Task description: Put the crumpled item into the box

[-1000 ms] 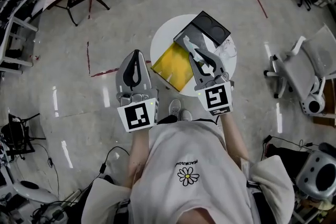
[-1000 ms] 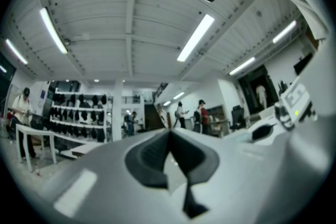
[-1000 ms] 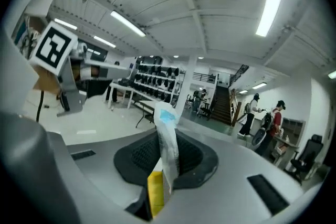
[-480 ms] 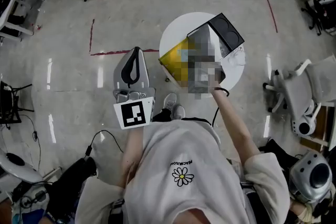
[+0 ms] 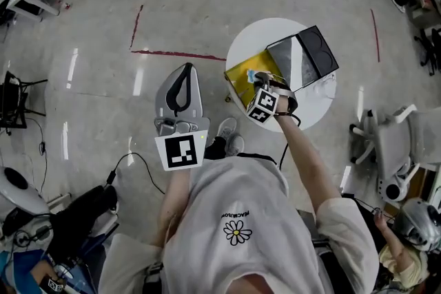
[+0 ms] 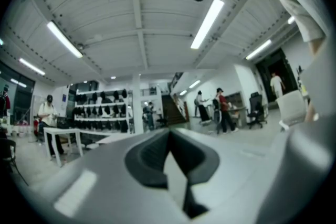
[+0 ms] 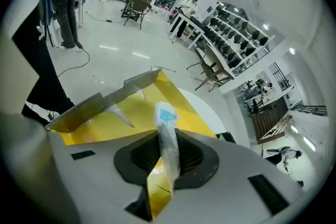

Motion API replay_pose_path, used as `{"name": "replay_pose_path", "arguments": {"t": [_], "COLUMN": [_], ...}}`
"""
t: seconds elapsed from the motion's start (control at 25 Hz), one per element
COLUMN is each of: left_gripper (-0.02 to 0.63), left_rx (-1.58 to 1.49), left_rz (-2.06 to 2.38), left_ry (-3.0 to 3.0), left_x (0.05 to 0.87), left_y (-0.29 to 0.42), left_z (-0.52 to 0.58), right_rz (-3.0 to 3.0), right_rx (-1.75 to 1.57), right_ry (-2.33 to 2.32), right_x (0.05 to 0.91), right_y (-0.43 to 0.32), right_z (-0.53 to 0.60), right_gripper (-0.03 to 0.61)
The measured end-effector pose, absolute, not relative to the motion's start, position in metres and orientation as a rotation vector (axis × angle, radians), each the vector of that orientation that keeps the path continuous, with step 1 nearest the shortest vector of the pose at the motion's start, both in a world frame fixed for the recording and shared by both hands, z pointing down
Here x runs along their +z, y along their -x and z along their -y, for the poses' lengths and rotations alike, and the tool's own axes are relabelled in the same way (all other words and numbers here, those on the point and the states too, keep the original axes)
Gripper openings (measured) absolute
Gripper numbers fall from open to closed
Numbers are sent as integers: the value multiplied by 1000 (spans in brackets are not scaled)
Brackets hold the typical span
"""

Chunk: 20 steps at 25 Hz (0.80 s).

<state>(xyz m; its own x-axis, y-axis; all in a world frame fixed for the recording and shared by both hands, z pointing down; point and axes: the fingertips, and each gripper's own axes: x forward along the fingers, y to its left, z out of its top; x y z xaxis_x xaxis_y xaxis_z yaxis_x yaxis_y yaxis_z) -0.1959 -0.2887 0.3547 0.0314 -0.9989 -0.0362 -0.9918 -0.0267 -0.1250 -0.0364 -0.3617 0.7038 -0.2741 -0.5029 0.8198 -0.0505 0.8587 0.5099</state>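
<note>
**Crumpled item pinched over the yellow box**

The right tool (image 7: pixel 167 150) pinches the crumpled item (image 7: pixel 167 126), a whitish wad with a blue patch at its top, which stands upright between the two jaws. Past the jaws lies the open yellow box (image 7: pixel 118 115), its grey flap (image 7: pixel 92 104) raised on the near-left side, so the item sits over the box's yellow inside.

In the head view the right tool (image 5: pixel 264 88) reaches over the round white table (image 5: pixel 306 113), with the item (image 5: pixel 253 75) above the box (image 5: pixel 241 72). A dark open case (image 5: pixel 310 55) lies just beside the box on the table.

The left tool (image 5: pixel 183 72) is held off the table, over the floor (image 5: pixel 103 45). Its jaws are pressed together with nothing between them (image 6: pixel 169 136).
</note>
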Motion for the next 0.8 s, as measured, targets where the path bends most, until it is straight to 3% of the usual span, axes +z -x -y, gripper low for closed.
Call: {"name": "replay_pose_path", "arguments": {"t": [0.16, 0.8], "left_gripper": [0, 0], "left_rx": [-111, -102], "left_rz": [-2135, -2110], "left_ry": [2160, 2181], "left_x": [358, 359], "left_y": [205, 205], "left_z": [286, 289], "right_rz": [1835, 1891], "right_rx": [-403, -116], "right_ry": [-435, -341], "right_x": [710, 724], "right_y": [42, 47], "right_z": [356, 331], "right_gripper": [69, 241]}}
